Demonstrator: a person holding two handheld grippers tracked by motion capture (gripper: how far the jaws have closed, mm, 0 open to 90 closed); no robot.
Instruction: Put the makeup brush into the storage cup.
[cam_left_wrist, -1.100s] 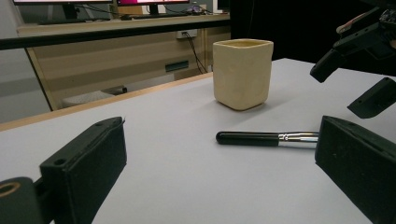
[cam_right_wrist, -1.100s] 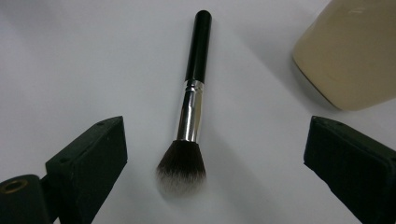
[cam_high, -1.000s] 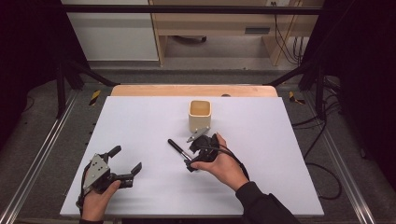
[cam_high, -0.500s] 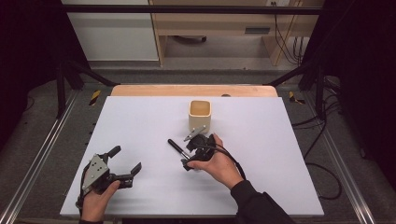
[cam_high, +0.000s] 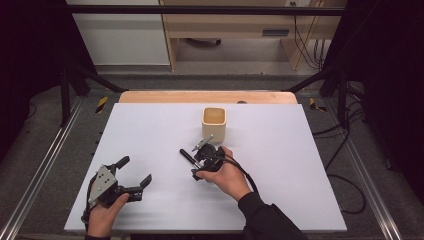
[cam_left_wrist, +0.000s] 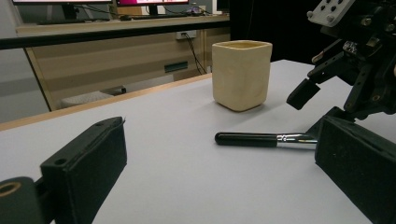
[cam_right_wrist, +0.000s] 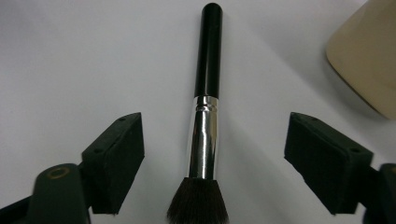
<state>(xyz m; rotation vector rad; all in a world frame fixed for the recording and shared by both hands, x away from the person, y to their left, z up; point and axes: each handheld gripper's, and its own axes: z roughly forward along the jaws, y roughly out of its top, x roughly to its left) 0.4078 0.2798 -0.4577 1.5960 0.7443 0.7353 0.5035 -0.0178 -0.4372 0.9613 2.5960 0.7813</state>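
A white table (cam_high: 300, 165) with a wooden far edge stands in a dim room, with pale cabinets and trailing cables beyond it, and a cream cup (cam_high: 214, 123) sits upright near its middle. The right tongs (cam_high: 199, 159) hang over a black-handled brush (cam_right_wrist: 206, 116) lying flat just beside the cup; their jaws have just been closing but remain apart either side of its silver ferrule, touching nothing. The left tongs (cam_high: 134, 173), wide open and empty, rest near the table's front left.
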